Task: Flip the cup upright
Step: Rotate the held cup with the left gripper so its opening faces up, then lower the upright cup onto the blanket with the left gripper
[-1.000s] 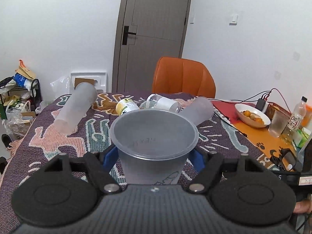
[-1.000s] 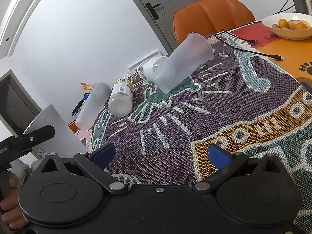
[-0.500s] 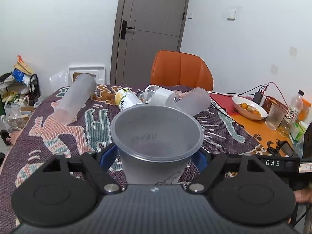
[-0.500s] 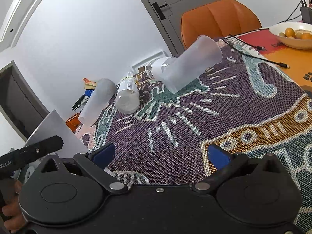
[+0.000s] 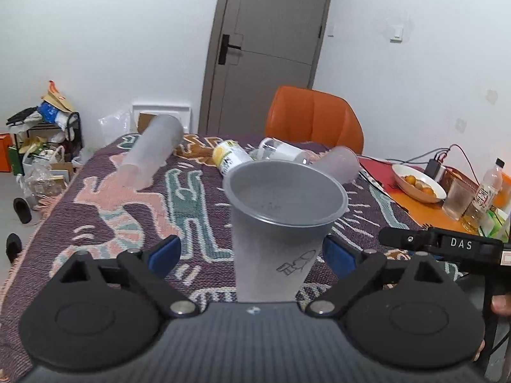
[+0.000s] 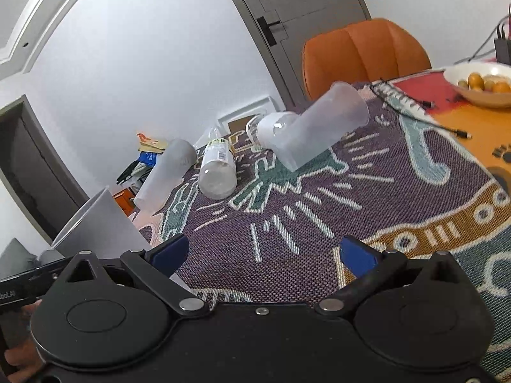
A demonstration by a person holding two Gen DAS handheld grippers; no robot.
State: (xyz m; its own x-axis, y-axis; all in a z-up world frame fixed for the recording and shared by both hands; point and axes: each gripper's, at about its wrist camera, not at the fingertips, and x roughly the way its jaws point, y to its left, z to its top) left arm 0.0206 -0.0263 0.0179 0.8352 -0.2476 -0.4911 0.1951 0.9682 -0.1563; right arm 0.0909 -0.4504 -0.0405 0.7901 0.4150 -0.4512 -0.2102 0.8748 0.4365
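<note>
A frosted plastic cup (image 5: 281,223) with a small drawing on its side stands upright, mouth up, on the patterned cloth between the fingers of my left gripper (image 5: 252,252). The blue pads (image 5: 164,250) are spread wide, with a gap on each side of the cup. The same cup shows at the left edge of the right wrist view (image 6: 95,223). My right gripper (image 6: 265,252) is open and empty above the cloth. Two more frosted cups lie on their sides: one at the far left (image 5: 150,153) and one at the far right (image 6: 322,127).
Two plastic bottles (image 5: 230,156) (image 6: 271,124) lie on the cloth between the fallen cups. An orange chair (image 5: 314,121) stands behind the table. A bowl of fruit (image 5: 418,185), a glass, a drink bottle and cables sit on the right side.
The left gripper has opened and let go of the cup, which now stands on the cloth. The gripper has drawn back a little. The right gripper has shifted slightly, still open.
</note>
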